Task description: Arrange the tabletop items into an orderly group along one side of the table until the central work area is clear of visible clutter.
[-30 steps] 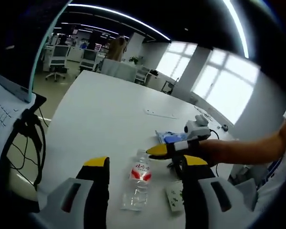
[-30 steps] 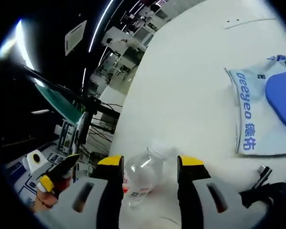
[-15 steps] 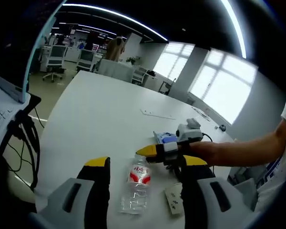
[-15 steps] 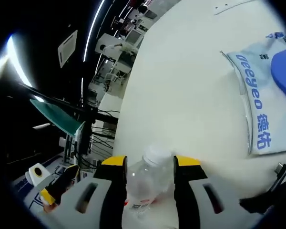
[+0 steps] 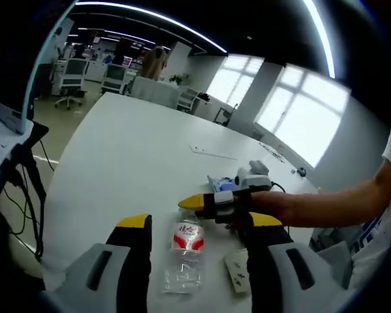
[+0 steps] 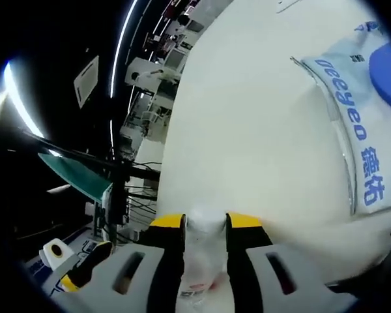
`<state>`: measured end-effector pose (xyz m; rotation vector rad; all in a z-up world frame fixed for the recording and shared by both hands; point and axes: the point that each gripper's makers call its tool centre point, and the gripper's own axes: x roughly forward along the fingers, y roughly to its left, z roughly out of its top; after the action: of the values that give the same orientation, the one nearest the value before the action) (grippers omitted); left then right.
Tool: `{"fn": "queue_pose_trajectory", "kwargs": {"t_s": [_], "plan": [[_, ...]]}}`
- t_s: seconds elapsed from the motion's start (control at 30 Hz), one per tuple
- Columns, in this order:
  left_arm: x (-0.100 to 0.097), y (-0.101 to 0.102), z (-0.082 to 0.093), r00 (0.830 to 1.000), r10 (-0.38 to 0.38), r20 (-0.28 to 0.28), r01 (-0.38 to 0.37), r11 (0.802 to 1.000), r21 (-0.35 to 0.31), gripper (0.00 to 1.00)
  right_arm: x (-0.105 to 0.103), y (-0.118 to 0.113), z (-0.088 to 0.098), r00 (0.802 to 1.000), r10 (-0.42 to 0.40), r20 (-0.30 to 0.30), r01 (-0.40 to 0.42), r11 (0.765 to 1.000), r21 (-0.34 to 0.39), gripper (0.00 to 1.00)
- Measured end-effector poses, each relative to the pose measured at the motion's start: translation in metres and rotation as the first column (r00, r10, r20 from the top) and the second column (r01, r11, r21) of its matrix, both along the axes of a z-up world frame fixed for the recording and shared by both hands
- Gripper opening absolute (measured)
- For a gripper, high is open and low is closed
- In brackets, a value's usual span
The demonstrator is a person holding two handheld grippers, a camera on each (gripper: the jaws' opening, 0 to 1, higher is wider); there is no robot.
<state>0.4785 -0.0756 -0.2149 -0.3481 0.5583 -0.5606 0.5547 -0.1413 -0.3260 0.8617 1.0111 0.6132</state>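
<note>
In the left gripper view, a clear water bottle point(image 5: 184, 255) with a red label is lying on the white desk point(image 5: 124, 156), its cap end pointing away from the camera. The left tool point(image 5: 194, 225) is hovering over it with its yellow-tipped jaws spread wide — one on each side of the bottle, neither touching it. The right tool point(image 5: 194, 203) is reaching in from the right, held by a person's bare forearm point(image 5: 319, 207), and its yellow tips are sitting right at the bottle's cap end.

In the right gripper view, the right tool point(image 6: 205, 223) is pinching the water bottle point(image 6: 202, 261) near its neck: both jaws are pressing against the clear plastic, with the white cap point(image 6: 205, 216) poking up between the yellow tips. A corner of the left tool point(image 6: 85, 274) is showing at the lower left of this view.

Beside the bottle in the left gripper view, a small white card point(image 5: 238, 268) with green specks is lying flat on the desk, just by the left tool's right jaw. Farther back, a blue-and-white packet point(image 5: 223, 185) is resting on the desk; in the right gripper view this packet point(image 6: 362, 124) is lying flat with blue lettering along its edge — well apart from the bottle. Black cables point(image 5: 19, 189) are hanging off the desk's left edge.
</note>
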Motion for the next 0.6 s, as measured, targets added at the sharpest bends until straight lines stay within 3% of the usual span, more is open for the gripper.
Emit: {"fn": "queue_pose_trajectory", "kwargs": {"t_s": [0.3,0.6], "plan": [[0.002,-0.003,-0.003,1.0,-0.014,-0.005,0.014,1.0,0.003,0.58,-0.001,0.002,0.004,1.0,0.001,0.028,-0.002,1.0,0.01,0.21],[0.0,-0.001,-0.006,0.999,-0.035,-0.014,0.035,0.999,0.008,0.58,0.0,0.005,0.021,0.991,0.057,0.12,-0.059,0.998,0.008,0.2]]}}
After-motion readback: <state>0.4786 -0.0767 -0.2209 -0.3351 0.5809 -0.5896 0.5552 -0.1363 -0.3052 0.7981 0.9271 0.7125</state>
